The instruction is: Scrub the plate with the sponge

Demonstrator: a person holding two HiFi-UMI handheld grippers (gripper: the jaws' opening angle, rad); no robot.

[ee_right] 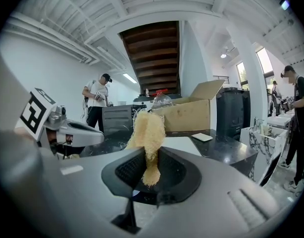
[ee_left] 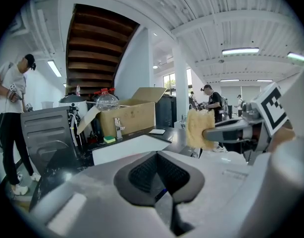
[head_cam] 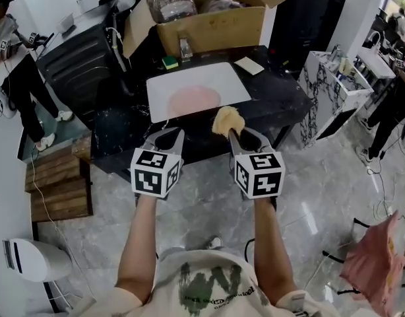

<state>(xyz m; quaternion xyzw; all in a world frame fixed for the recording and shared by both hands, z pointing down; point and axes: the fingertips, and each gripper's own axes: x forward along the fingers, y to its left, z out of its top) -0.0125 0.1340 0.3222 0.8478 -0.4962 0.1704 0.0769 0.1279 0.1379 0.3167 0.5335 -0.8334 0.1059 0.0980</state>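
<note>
A pale pink plate point(head_cam: 194, 101) lies on a white mat point(head_cam: 212, 78) on the black table point(head_cam: 275, 101). My right gripper point(head_cam: 239, 136) is shut on a tan fibrous sponge point(head_cam: 227, 119), which it holds in the air at the table's near edge, just right of the plate. The sponge point(ee_right: 148, 132) stands up from between the jaws in the right gripper view. My left gripper point(head_cam: 167, 137) hovers beside it over the near table edge, jaws closed with nothing between them. In the left gripper view the sponge point(ee_left: 199, 129) and right gripper point(ee_left: 226, 133) show to the right.
A cardboard box point(head_cam: 209, 22), a green-and-yellow sponge point(head_cam: 169, 63), a small metal item point(head_cam: 185, 48) and a white card point(head_cam: 249, 65) sit at the table's back. A marbled cabinet point(head_cam: 331, 91) stands to the right and wooden steps point(head_cam: 57, 183) to the left. A person point(head_cam: 11, 58) stands far left.
</note>
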